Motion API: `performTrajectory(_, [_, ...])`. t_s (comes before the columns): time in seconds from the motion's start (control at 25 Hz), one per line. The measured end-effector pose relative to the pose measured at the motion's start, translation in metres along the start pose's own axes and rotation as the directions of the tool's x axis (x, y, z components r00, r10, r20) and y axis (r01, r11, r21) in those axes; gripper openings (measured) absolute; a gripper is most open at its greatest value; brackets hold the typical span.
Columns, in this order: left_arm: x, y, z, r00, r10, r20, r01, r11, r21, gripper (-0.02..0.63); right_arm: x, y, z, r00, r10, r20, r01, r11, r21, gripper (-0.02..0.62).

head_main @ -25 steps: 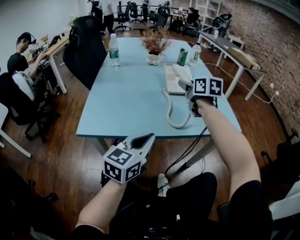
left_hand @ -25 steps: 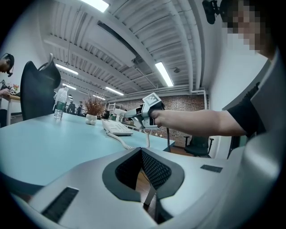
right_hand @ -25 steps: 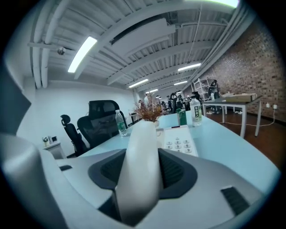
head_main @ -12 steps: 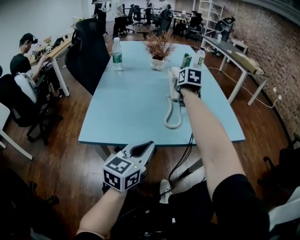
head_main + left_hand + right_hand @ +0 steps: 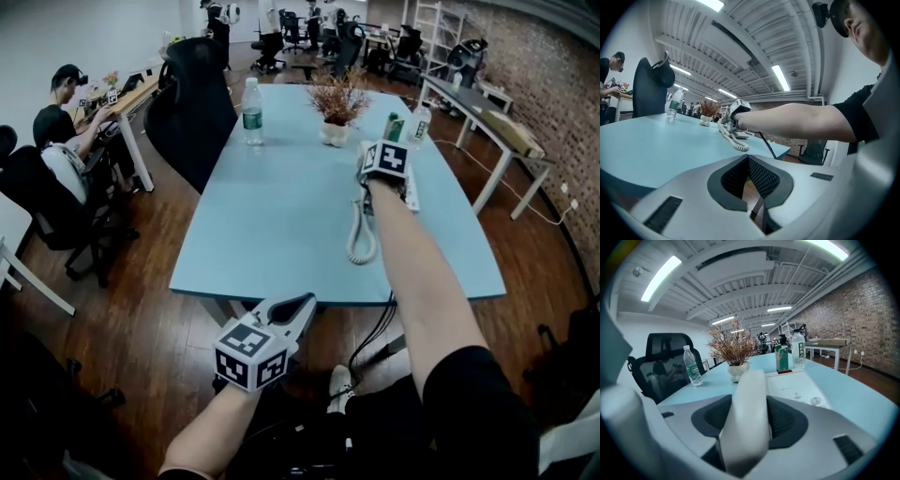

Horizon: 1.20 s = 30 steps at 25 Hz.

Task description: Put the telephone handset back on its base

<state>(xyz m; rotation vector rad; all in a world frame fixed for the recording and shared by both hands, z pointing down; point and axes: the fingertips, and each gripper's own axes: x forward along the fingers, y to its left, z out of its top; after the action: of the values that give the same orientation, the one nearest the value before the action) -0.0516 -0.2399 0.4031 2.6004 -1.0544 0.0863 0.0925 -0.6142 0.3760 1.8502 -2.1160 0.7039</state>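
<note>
My right gripper [image 5: 382,171] reaches over the far right part of the light-blue table [image 5: 281,206]. It is shut on the white handset [image 5: 749,413], which stands between its jaws in the right gripper view. The white telephone base [image 5: 797,387] lies just ahead and to the right of the handset, and a strip of the base [image 5: 411,192] shows beside the marker cube in the head view. The coiled cord [image 5: 360,234] trails toward me on the table. My left gripper [image 5: 298,309] hangs below the table's near edge, shut and holding nothing.
A water bottle [image 5: 251,111], a dried plant in a white vase [image 5: 337,112], a green can [image 5: 392,127] and a second bottle [image 5: 419,122] stand at the far end. A black chair [image 5: 197,103] sits at the left side. A person [image 5: 61,122] sits at a desk further left.
My right gripper has carried the handset leftward and farther out, from beside the base to over its left part. The left gripper has hardly moved.
</note>
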Motion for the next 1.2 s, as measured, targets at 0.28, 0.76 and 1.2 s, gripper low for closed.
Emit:
performTrajectory(0.28, [0.001,0.001,-0.001,1.0,-0.005,0.001,0.005,1.0,-0.007,-0.008,-0.016,-0.004,0.008,1.0,-0.009,0.025,0.011,0.997,-0.081,0.313])
performTrajectory(0.76, [0.005,-0.019,0.002,0.999,-0.035,-0.005,0.035,0.999,0.035,-0.008,-0.208,0.062,-0.052,0.861,0.506,0.057,-0.478,0.841,-0.254,0.015])
performTrajectory(1.2, [0.014,-0.048,-0.007,0.996,-0.076,-0.043,0.078,0.995,0.061,-0.008,-0.336,0.023,-0.149,0.797,0.592,0.119,-0.578,0.805,-0.134,0.014])
